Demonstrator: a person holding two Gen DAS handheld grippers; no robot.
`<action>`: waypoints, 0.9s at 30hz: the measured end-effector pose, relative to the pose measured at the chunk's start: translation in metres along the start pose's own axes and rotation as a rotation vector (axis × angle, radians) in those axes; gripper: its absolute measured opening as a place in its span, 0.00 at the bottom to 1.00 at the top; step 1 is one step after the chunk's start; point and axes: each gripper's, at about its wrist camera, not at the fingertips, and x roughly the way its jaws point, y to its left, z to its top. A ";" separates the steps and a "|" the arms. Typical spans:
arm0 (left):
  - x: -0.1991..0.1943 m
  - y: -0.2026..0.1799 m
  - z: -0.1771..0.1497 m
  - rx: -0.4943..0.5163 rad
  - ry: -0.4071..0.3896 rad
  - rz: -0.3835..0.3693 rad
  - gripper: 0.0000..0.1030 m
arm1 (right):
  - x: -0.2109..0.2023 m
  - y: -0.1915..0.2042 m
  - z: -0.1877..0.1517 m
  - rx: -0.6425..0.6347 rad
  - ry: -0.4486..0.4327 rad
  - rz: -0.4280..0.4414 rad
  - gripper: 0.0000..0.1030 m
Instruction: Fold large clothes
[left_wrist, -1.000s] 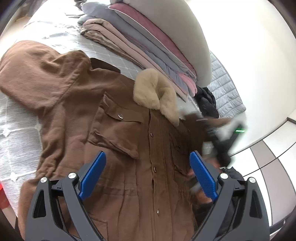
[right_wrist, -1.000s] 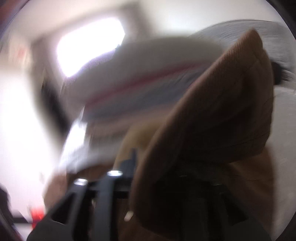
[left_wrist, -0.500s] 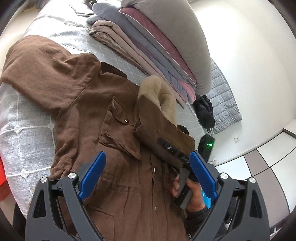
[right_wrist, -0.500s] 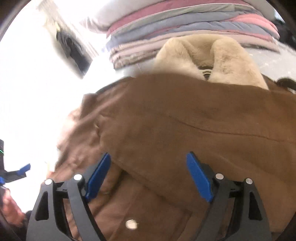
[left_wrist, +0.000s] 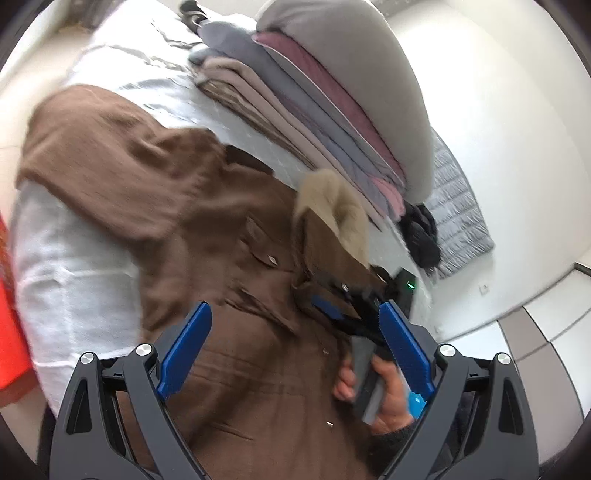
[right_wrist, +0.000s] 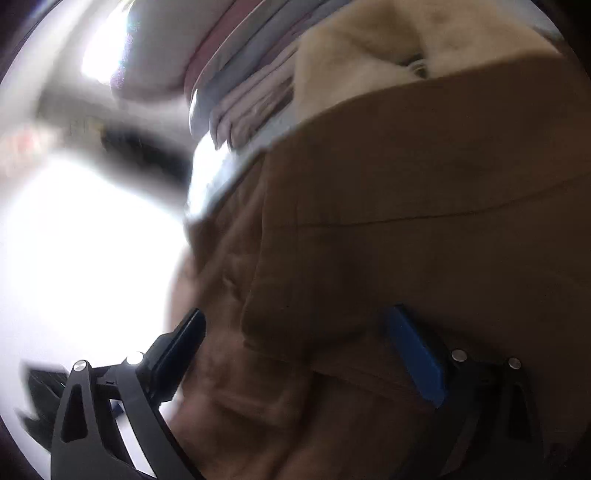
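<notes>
A brown corduroy jacket (left_wrist: 207, 236) with a cream fleece collar (left_wrist: 332, 206) lies front up on the white bed (left_wrist: 70, 258). Its right sleeve (left_wrist: 332, 254) is folded over the chest; its left sleeve (left_wrist: 96, 147) stretches out to the upper left. My left gripper (left_wrist: 291, 354) is open and empty above the jacket's lower front. My right gripper (right_wrist: 295, 354) is open, its jaws wide apart, low over the folded sleeve (right_wrist: 406, 229); it also shows in the left wrist view (left_wrist: 343, 306), held by a hand.
A stack of folded blankets and a grey pillow (left_wrist: 332, 103) lies along the bed behind the collar. A dark garment (left_wrist: 421, 236) and grey quilted mat (left_wrist: 461, 214) sit by the white wall. Something red (left_wrist: 11, 332) is at the left edge.
The right gripper carried the right sleeve over the chest, let it go and now hovers open just over it. The left gripper drew back slightly, staying open.
</notes>
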 end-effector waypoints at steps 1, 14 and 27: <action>-0.003 0.005 0.003 -0.006 -0.003 0.010 0.86 | -0.002 0.003 0.000 0.001 0.003 -0.002 0.92; -0.064 0.216 0.084 -0.454 -0.094 -0.119 0.87 | -0.059 0.004 -0.102 0.068 -0.033 0.263 0.92; 0.007 0.410 0.051 -0.899 -0.262 -0.241 0.87 | -0.042 0.017 -0.119 -0.096 -0.080 0.199 0.93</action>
